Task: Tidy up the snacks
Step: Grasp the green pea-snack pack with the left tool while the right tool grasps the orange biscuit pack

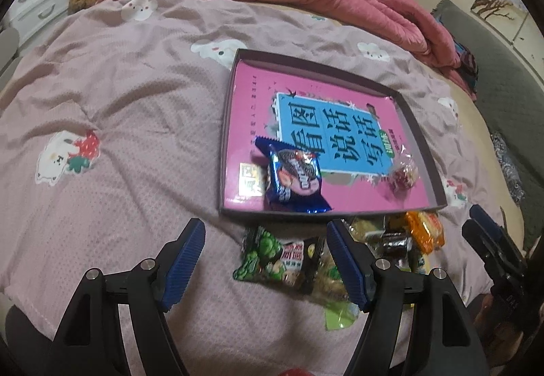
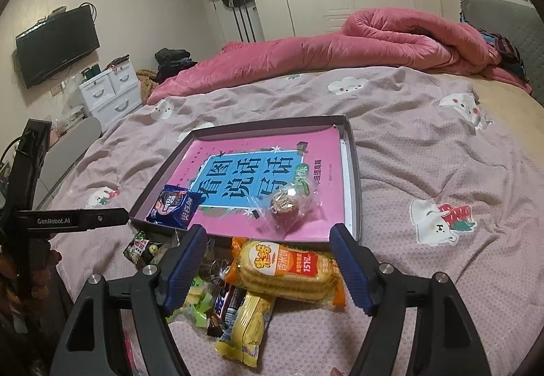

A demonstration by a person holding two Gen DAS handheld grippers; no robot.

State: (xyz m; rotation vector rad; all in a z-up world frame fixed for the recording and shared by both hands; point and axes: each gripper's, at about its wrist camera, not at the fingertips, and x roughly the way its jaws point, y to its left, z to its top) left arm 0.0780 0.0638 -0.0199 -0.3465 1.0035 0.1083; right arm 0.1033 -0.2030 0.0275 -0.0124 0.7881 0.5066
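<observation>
— Well, what lies around my grippers on the bed?

— Loose snacks, heaped on the pink waffle-textured bedspread (image 2: 425, 154) just near of the tray. Under my right gripper (image 2: 268, 268) sits an orange pack of rice crackers (image 2: 289, 270), with a yellow wafer pack (image 2: 248, 328) and a dark chocolate bar (image 2: 226, 306) near and left of it. My left gripper (image 1: 267, 265) hangs over a green-and-black snack packet (image 1: 278, 262). Neither gripper touches anything.

— And the jaws?

— Both pairs are spread wide, the ribbed blue pads apart, nothing pinched. The right pair is barely widening now.

— What holds what?

— A shallow dark cardboard tray (image 2: 355, 178) lies flat on the bedspread, with a glossy pink book (image 2: 319, 144) filling its floor. On the book rest two snacks: a blue crinkle-edged cookie packet (image 1: 294, 177) at the near left corner, and a round red sweet in clear crumpled wrap (image 2: 287, 204) toward the near right.

— Anything in the way?

— The tray's near wall stands between the heap and the book. Far off, a rumpled pink quilt (image 2: 340, 46) runs along the bed's far edge.
</observation>
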